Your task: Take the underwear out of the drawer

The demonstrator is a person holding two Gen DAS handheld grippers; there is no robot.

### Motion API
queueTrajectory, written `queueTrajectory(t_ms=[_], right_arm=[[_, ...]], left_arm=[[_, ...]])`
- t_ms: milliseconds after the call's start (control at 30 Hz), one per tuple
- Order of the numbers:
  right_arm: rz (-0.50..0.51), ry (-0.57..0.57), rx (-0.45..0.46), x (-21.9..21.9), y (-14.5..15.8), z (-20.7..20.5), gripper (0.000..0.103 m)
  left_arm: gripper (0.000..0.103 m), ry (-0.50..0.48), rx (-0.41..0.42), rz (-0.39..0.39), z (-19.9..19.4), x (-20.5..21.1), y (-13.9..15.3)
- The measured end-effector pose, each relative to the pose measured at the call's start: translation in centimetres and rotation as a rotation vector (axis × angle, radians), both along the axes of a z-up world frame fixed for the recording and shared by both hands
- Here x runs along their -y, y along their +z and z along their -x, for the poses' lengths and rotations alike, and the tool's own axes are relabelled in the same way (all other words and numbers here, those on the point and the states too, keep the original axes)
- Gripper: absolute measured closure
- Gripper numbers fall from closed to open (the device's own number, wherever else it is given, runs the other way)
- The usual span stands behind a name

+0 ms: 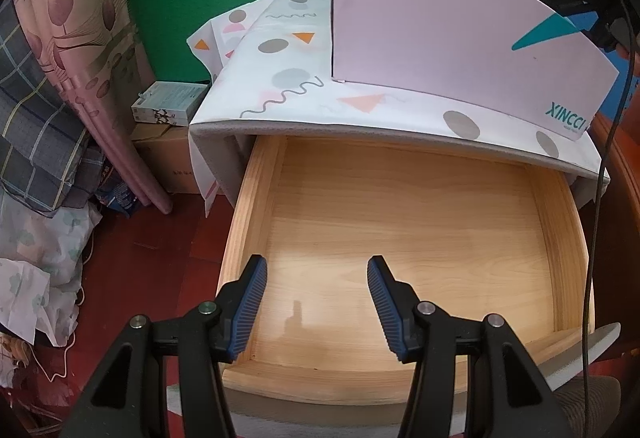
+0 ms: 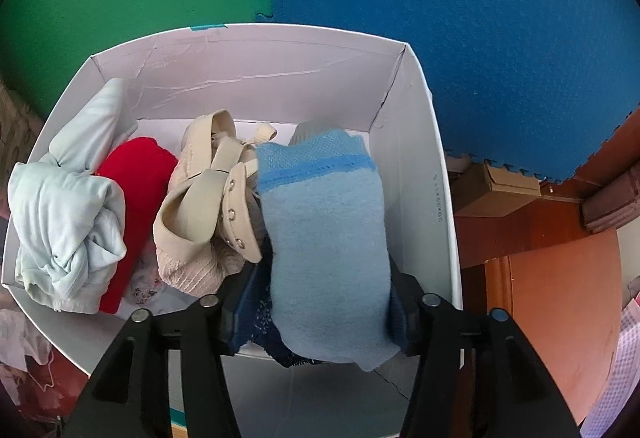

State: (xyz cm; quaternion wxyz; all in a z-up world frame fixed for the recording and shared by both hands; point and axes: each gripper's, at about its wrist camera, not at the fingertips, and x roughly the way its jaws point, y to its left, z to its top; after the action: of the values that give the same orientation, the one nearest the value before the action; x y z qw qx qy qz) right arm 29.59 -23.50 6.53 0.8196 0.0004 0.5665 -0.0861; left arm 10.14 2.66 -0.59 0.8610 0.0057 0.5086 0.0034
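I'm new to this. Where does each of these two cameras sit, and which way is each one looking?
Left wrist: rides the left hand-held gripper, open, looking down into the wooden drawer.
Right wrist: rides the right hand-held gripper, looking down into the white box, its jaws closed on light blue underwear.
Shared: that box on the cabinet; green and blue foam wall.

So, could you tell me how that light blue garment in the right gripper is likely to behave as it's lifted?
The light blue garment will probably stay floppy: it already drapes over the right gripper. It looks light, being thin knit. Its fuzzy surface should resist slipping, though trailing edges might snag on the white box.
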Motion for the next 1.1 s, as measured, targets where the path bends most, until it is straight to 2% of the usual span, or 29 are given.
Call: queueTrajectory(t_ms=[100, 300, 467, 633, 700, 800, 967, 1100], right_arm=[[0.010, 0.001, 0.019, -0.2, 0.4, 0.1, 0.041], [0.002, 0.023, 0.110, -0.6, 3.6, 2.3, 0.030], [-0.015, 0.061, 0.182, -1.2, 6.1, 5.6, 0.020], [-0.045, 0.100, 0.264, -2.2, 6.8, 11.2, 0.012], [-0.060, 0.110, 0.295, -2.6, 6.2, 13.7, 0.009], [-0.044, 0.115, 0.317, -3.3, 3.6, 17.9, 0.006], [-0.017, 0.136, 0.249, -4.8, -2.0, 22.9, 0.006], [-0.070, 0.120, 0.189, -5.1, -5.2, 24.6, 0.006]], left_arm=[[0.049, -0.006, 0.000, 0.000, 0.0, 0.2, 0.0], [0.049, -0.008, 0.008, -0.005, 0.0, 0.3, 0.1], [0.049, -0.014, 0.012, -0.013, 0.2, 0.7, 0.1], [0.049, -0.021, 0.030, -0.017, 0.5, 0.9, 0.4], [0.049, -0.016, 0.062, -0.014, 0.9, 0.8, 1.0], [0.048, -0.011, 0.097, -0.007, 1.4, 0.8, 1.7], [0.046, -0.024, 0.133, -0.019, 2.5, 1.5, 2.6], [0.046, -0.040, 0.156, -0.031, 3.9, 2.2, 3.0]])
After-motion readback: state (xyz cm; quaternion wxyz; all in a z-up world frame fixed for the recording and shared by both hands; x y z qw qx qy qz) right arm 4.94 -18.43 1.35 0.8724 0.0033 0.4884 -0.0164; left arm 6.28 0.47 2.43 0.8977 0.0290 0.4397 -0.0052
